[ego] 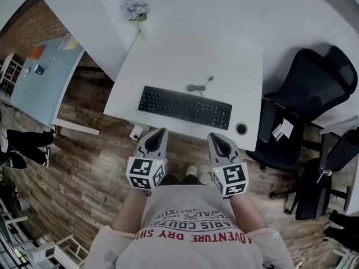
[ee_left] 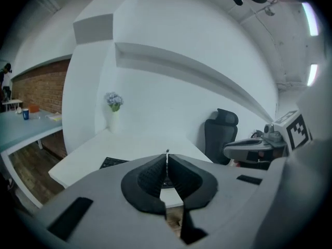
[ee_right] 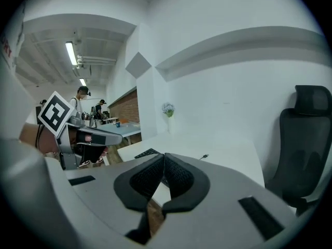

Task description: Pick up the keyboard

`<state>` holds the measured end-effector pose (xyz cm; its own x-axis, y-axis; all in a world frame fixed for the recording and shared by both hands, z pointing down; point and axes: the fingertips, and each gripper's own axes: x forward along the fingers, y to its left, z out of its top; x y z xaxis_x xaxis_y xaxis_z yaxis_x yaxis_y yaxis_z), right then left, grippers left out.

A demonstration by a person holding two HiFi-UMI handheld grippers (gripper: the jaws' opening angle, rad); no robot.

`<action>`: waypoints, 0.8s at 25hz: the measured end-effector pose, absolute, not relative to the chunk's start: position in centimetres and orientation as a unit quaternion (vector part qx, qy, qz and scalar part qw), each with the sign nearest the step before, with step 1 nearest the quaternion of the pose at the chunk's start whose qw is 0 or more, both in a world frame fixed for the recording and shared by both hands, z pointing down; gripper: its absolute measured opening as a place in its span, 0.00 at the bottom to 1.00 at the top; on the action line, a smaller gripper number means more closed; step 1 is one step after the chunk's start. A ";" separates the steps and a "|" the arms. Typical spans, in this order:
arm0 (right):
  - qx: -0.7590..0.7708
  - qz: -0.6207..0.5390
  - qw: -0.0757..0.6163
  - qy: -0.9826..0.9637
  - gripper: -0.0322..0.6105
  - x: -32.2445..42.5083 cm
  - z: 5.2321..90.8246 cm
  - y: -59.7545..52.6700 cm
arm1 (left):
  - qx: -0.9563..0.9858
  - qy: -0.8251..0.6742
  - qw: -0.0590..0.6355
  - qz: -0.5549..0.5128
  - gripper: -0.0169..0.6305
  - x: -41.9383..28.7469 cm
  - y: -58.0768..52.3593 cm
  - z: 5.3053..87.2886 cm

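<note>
The jaws of the left gripper (ee_left: 167, 157) are pressed together with nothing between them, and the jaws of the right gripper (ee_right: 164, 156) are closed and empty in the same way. In the head view the two grippers sit side by side, apart from each other, held out in front of the person's chest over the wooden floor (ego: 84, 161), their tips just short of the near edge of the white surface (ego: 224, 55). The black keyboard (ego: 185, 106) lies flat on that surface close to its near edge, just beyond both grippers and touched by neither. Its grey cable (ego: 197, 87) lies curled behind it. A small round black object (ego: 241, 128) sits near the surface's front right corner. A vase of pale flowers (ego: 136, 10) stands at the far left of the surface, and a black office chair (ego: 314, 88) stands to the right.
</note>
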<state>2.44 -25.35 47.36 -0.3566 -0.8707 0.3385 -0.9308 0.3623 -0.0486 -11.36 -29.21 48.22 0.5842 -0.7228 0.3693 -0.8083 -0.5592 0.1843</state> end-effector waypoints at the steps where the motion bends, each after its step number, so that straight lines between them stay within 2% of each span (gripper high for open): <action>1: 0.559 0.121 0.130 -0.810 0.09 2.9 47.6 -25.8 | 0.873 -0.435 0.178 0.127 0.07 -11.3 -30.0 48.6; 9: 0.610 0.154 0.147 -0.763 0.09 4.7 49.9 -30.8 | 0.890 -0.395 0.148 0.171 0.07 -11.3 -37.3 50.9; 20: 0.681 0.230 0.185 -0.670 0.09 7.4 56.5 -35.7 | 0.899 -0.310 0.192 0.244 0.07 -14.6 -45.4 58.7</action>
